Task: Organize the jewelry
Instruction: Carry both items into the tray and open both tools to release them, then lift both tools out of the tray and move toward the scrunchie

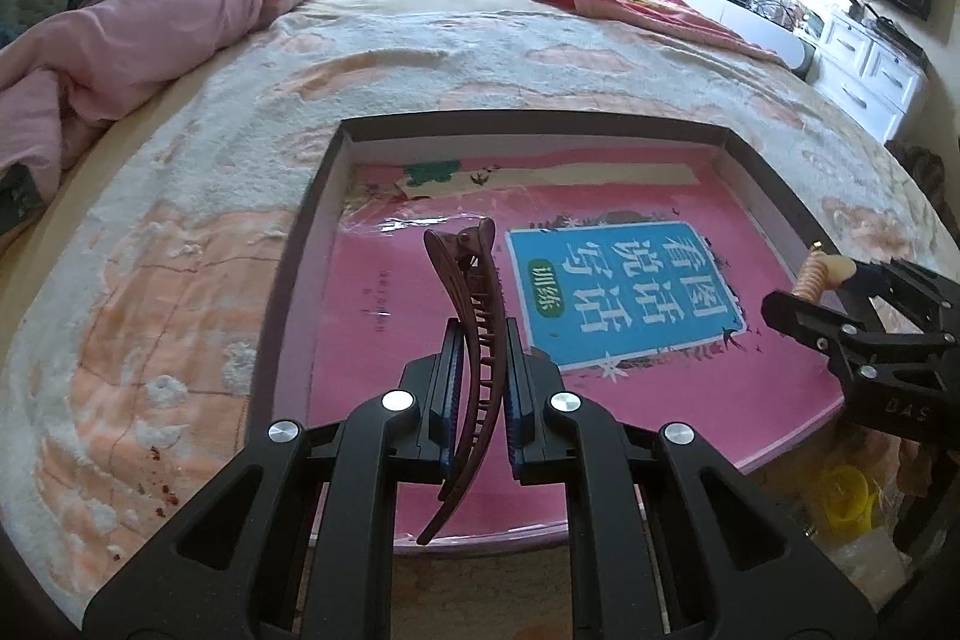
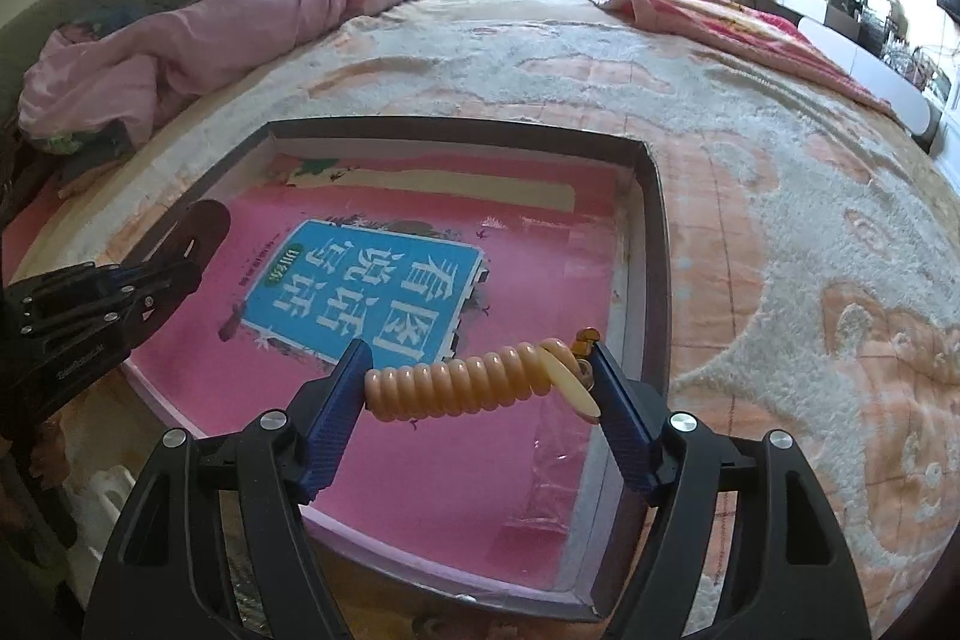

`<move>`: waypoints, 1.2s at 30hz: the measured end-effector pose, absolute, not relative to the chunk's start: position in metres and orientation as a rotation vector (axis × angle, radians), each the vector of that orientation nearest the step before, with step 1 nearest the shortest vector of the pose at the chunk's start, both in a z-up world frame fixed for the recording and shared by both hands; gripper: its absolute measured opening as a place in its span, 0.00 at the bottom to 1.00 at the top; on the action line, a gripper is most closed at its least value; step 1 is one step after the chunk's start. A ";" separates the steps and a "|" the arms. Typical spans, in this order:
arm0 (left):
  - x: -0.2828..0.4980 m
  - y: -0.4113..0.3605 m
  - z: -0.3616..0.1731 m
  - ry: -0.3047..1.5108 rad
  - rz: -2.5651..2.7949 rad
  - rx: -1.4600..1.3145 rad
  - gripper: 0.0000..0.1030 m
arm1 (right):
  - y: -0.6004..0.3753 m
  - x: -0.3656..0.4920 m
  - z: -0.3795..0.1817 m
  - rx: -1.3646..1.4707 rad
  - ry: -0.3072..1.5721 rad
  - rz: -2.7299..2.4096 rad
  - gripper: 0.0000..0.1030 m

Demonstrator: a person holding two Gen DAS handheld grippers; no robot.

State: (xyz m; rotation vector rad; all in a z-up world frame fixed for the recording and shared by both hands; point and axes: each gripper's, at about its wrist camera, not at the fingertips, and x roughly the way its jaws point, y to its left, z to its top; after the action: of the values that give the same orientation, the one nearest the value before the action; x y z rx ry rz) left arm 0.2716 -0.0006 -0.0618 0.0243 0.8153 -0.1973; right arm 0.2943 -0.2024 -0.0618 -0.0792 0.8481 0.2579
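We are holding the hair clip [image 1: 465, 364] upright in the closed left gripper [image 1: 483, 388] and the coiled band [image 2: 474, 379] crosswise between the wide right gripper [image 2: 480, 388] pads, both hovering just above the box [image 2: 657, 232].

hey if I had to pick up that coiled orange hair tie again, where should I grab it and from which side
Probably by its two ends, coming from above and behind, as the right tool does now. The coiled hair tie is a long springy tube lying crosswise, so pads on both ends keep it straight. Squeezing the middle could let the coils buckle. The tab and gold bead hang at the right end; avoid pinching those.
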 end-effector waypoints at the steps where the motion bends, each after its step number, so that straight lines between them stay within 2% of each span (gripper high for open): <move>1: 0.271 -0.001 -0.063 0.816 -0.200 0.030 0.07 | -0.202 0.295 -0.062 -0.079 0.848 0.261 0.69; 5: 0.272 -0.001 -0.069 0.832 -0.194 0.030 0.07 | -0.199 0.293 -0.064 -0.106 0.834 0.264 0.71; 7: 0.273 0.001 -0.071 0.832 -0.189 0.025 0.07 | -0.199 0.292 -0.064 -0.101 0.833 0.273 0.77; 11: 0.271 0.005 -0.068 0.821 -0.187 0.009 0.08 | -0.202 0.291 -0.063 -0.070 0.825 0.285 0.81; 13: 0.269 0.006 -0.066 0.809 -0.184 0.007 0.20 | -0.203 0.288 -0.061 -0.064 0.816 0.286 0.84; 17: 0.265 0.008 -0.060 0.789 -0.178 0.000 0.30 | -0.204 0.282 -0.053 -0.052 0.784 0.295 0.88; 19: 0.261 0.010 -0.056 0.781 -0.174 -0.013 0.43 | -0.204 0.277 -0.047 -0.049 0.758 0.292 0.92; 25: 0.246 0.014 -0.035 0.711 -0.144 -0.043 0.70 | -0.209 0.260 -0.030 -0.051 0.686 0.281 0.93; 28: 0.237 0.012 -0.026 0.674 -0.132 -0.033 0.81 | -0.213 0.251 -0.023 -0.050 0.661 0.277 0.93; 30: 0.231 0.010 -0.020 0.657 -0.136 -0.038 0.85 | -0.215 0.244 -0.019 -0.049 0.650 0.281 0.93; 36: 0.214 0.002 -0.009 0.614 -0.134 -0.022 0.88 | -0.217 0.225 -0.008 -0.051 0.622 0.286 0.93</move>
State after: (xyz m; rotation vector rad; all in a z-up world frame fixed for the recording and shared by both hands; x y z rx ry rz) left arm 0.2141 0.0022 -0.0087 -0.0217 0.6137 -0.1336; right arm 0.2253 -0.2168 -0.0084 -0.0506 0.6218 0.2860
